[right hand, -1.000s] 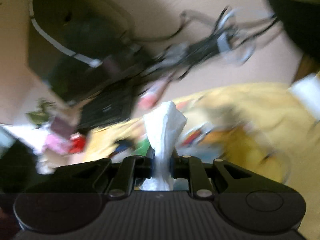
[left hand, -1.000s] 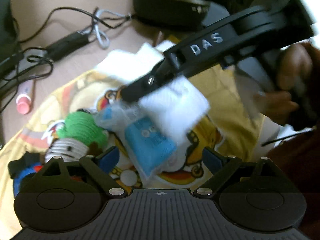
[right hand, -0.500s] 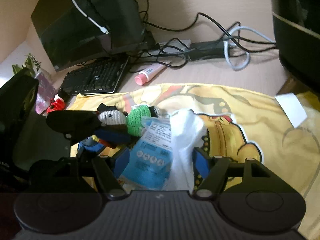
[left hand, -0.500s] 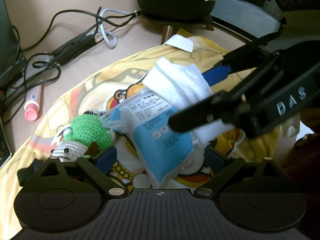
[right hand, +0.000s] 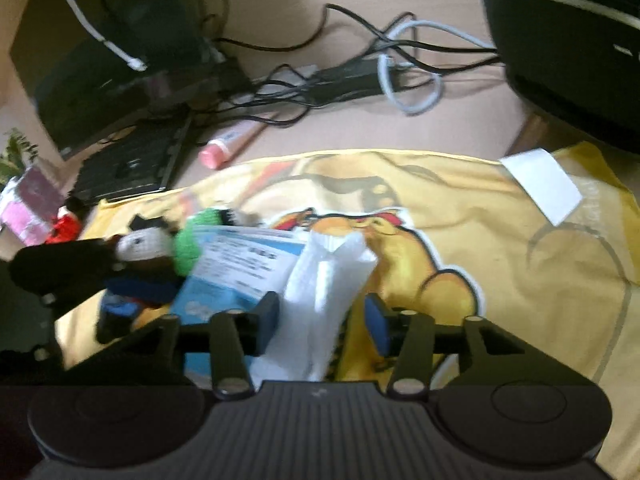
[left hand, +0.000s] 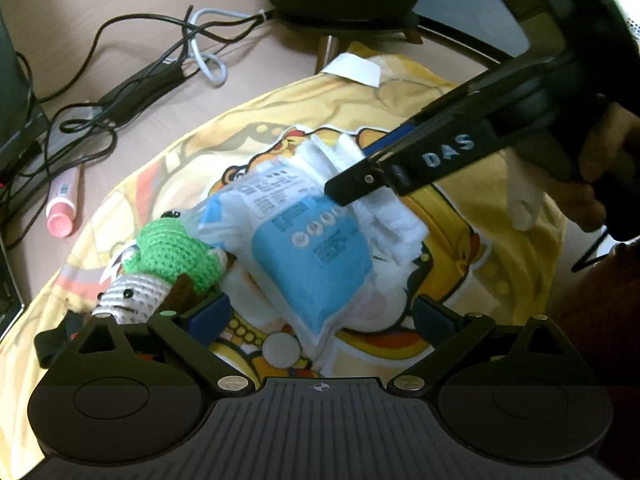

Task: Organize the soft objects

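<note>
left gripper (left hand: 318,312) jaws spread | right gripper (right hand: 322,314) jaws spread around white cloth (right hand: 324,280) | keyboard (right hand: 132,164) at mid-left seen only from right wrist

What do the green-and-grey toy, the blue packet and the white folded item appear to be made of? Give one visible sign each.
Green-and-grey toy: crocheted yarn, matte; stitch loops show.
Blue packet: probably thin plastic film, glossy; it crinkles and reflects light.
White folded item: soft tissue or gauze, matte, with layered edges; which one is unclear.
</note>
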Demonstrator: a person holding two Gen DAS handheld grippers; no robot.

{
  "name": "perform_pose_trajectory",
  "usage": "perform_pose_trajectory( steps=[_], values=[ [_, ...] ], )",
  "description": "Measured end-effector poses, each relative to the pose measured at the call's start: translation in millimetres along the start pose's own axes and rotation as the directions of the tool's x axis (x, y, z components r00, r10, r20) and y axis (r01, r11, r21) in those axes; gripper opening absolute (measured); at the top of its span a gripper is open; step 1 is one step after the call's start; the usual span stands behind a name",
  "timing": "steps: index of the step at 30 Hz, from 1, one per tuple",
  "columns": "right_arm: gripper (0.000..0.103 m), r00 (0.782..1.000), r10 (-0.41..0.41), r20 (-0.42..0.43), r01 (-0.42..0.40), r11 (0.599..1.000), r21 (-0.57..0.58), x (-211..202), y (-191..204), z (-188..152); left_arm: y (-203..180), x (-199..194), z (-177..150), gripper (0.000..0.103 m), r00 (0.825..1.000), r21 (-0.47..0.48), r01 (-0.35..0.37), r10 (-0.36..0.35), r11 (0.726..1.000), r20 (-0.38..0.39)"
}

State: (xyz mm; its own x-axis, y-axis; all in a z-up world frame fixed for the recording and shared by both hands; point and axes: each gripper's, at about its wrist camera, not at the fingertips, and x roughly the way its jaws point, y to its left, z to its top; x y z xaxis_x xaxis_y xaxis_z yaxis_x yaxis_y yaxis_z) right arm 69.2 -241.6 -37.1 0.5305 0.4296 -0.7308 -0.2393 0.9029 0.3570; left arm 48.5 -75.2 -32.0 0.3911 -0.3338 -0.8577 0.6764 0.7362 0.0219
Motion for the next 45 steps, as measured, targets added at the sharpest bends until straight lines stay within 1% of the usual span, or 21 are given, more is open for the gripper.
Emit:
perform_pose_trajectory(
  steps=[2, 3, 4, 7, 10, 15, 17, 19, 20, 21, 23, 26, 28, 30, 33, 35, 39, 41, 42, 44, 45],
  values=[
    [0.037, 1.0, -0.013, 0.0, 0.013, 1.0, 0.013, 4.7, -4.3, 0.7, -0.5, 1.6, 1.8, 0.101, 1.0, -0.005, -0.004, 0.004, 1.0, 0.0],
    [0.02, 1.0, -0.019, 0.001, 0.019, 1.0, 0.019, 7.1, -6.5, 1.0, -0.5, 2.3, 2.6, 0.101, 1.0, -0.008, -0.007, 0.006, 1.0, -0.001],
    [0.012, 1.0, -0.025, 0.001, 0.025, 0.999, 0.026, 9.4, -8.6, 1.3, -0.2, 2.6, 3.1, 0.101, 1.0, -0.009, -0.01, 0.01, 1.0, -0.003],
    [0.012, 0.999, 0.046, 0.004, -0.046, 0.998, 0.049, 2.9, -5.6, 3.0, 1.8, 2.2, 2.9, 0.101, 1.0, -0.017, -0.015, 0.015, 1.0, -0.007],
    [0.012, 0.992, 0.129, 0.009, -0.13, 0.989, 0.073, -5.5, -1.2, 4.9, 3.4, 2.5, 3.1, 0.101, 1.0, -0.024, -0.019, 0.019, 1.0, -0.008],
    [0.012, 0.964, 0.266, 0.022, -0.267, 0.957, 0.112, -19.5, 6.1, 7.9, 1.8, 4.4, 4.2, 0.102, 1.0, -0.017, -0.025, 0.025, 1.0, -0.016],
    [0.012, 0.973, 0.23, -0.003, -0.229, 0.971, 0.073, -16.9, 9.1, 5.4, 2.0, 4.4, 3.8, 0.102, 1.0, -0.016, -0.025, 0.025, 1.0, -0.018],
    [0.012, 0.98, 0.197, -0.018, -0.195, 0.979, 0.063, -14.1, 6.1, 0.5, 2.3, 4.0, 3.6, 0.102, 1.0, -0.018, -0.024, 0.023, 1.0, -0.018],
    [0.012, 0.984, 0.175, -0.019, -0.173, 0.983, 0.064, -14.5, 3.6, -0.8, 2.2, 3.8, 3.5, 0.102, 1.0, -0.019, -0.022, 0.022, 1.0, -0.02],
    [0.015, 0.989, 0.15, -0.016, -0.148, 0.987, 0.067, -16.0, 0.4, -1.3, 2.0, 3.0, 4.0, 0.102, 0.999, -0.021, -0.021, 0.02, 1.0, -0.024],
    [0.015, 0.995, 0.099, -0.01, -0.098, 0.992, 0.075, -18.9, -5.9, -2.4, 0.3, -2.9, 6.1, 0.102, 1.0, -0.026, -0.012, 0.011, 1.0, -0.025],
    [0.015, 0.999, 0.047, -0.011, -0.046, 0.995, 0.087, -18.6, -16.5, -2.9, -8.1, -16.9, 10.7, 0.102, 1.0, 0.011, 0.025, -0.026, 1.0, 0.006],
    [0.015, 0.999, 0.035, -0.021, -0.033, 0.995, 0.097, -11.6, -21.9, -2.0, -14.5, -20.4, 14.4, 0.102, 0.998, 0.039, 0.062, -0.063, 0.997, 0.014],
    [0.015, 0.999, 0.036, -0.034, -0.032, 0.994, 0.1, -0.2, -25.6, -0.8, -21.8, -15.3, 17.1, 0.102, 0.996, 0.063, 0.089, -0.089, 0.994, 0.0],
    [0.015, 0.997, 0.06, -0.042, -0.055, 0.993, 0.108, 11.5, -25.5, -1.0, -27.0, 1.7, 19.5, 0.102, 0.997, 0.099, 0.068, -0.064, 0.993, -0.044],
    [0.015, 0.995, 0.093, -0.047, -0.086, 0.988, 0.131, 10.6, -25.7, 0.1, -25.3, 12.3, 20.3, 0.102, 0.996, 0.103, 0.058, -0.051, 0.993, -0.07],
    [0.014, 0.99, 0.136, -0.028, -0.13, 0.978, 0.162, -4.1, -23.2, 3.1, -21.1, 22.7, 24.8, 0.102, 0.994, 0.102, 0.088, -0.082, 0.991, -0.067],
    [0.014, 0.982, 0.186, 0.01, -0.185, 0.968, 0.167, -19.2, -20.7, 7.6, -14.9, 25.9, 27.6, 0.102, 0.989, 0.077, 0.146, -0.144, 0.986, -0.038],
    [0.017, 0.976, 0.216, 0.029, -0.218, 0.961, 0.171, -26.9, -19.8, 10.1, -11.9, 27.8, 28.9, 0.102, 0.984, 0.064, 0.176, -0.175, 0.982, -0.024],
    [0.017, 0.954, 0.295, 0.055, -0.3, 0.935, 0.188, -35.0, -17.6, 14.0, -7.8, 34.0, 31.0, 0.102, 0.97, 0.034, 0.244, -0.244, 0.969, -0.008],
    [0.018, 0.948, 0.314, 0.055, -0.319, 0.929, 0.186, -34.4, -15.4, 14.7, -6.2, 37.0, 31.9, 0.102, 0.962, 0.023, 0.273, -0.273, 0.962, 0.0]
  ],
)
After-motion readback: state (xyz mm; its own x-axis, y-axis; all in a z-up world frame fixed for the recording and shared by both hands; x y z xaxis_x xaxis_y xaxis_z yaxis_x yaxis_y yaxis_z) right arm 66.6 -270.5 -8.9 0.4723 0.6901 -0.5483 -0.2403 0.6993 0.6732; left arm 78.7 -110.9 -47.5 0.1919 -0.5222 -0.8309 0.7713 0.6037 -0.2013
